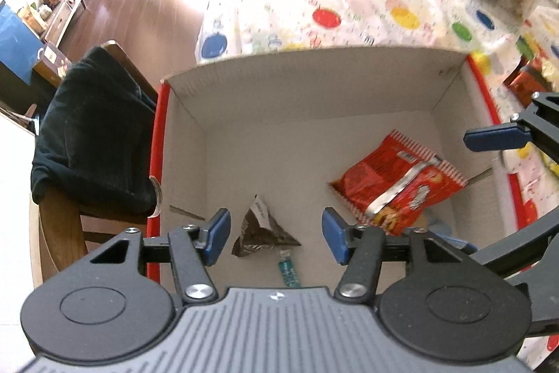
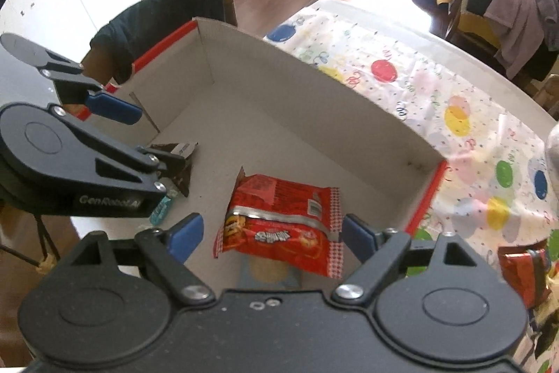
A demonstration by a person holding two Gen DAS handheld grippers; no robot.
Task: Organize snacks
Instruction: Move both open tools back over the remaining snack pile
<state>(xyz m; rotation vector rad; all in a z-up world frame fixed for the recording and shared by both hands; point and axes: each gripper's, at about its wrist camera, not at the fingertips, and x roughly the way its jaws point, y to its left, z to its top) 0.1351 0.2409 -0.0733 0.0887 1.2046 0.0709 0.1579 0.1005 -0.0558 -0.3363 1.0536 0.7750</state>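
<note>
Both the left gripper (image 1: 276,233) and right gripper (image 2: 270,238) hang spread and empty over the red-edged cardboard box (image 1: 314,100), apparently because the dark triangular packet (image 1: 262,233) and red foil snack bag (image 2: 279,215) already lie inside.

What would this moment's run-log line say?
left gripper: open, empty | right gripper: open, empty | box: red snack bag, dark triangular packet inside

Left gripper (image 1: 276,235): pitched steeply down, jaws apart, nothing between the blue pads (image 1: 218,236), no contact. Right gripper (image 2: 270,236): also angled steeply down, jaws spread wider than the left's, pads clear of anything. The two sit side by side, close together, each showing at the edge of the other's wrist view. Neither holds anything.
</note>
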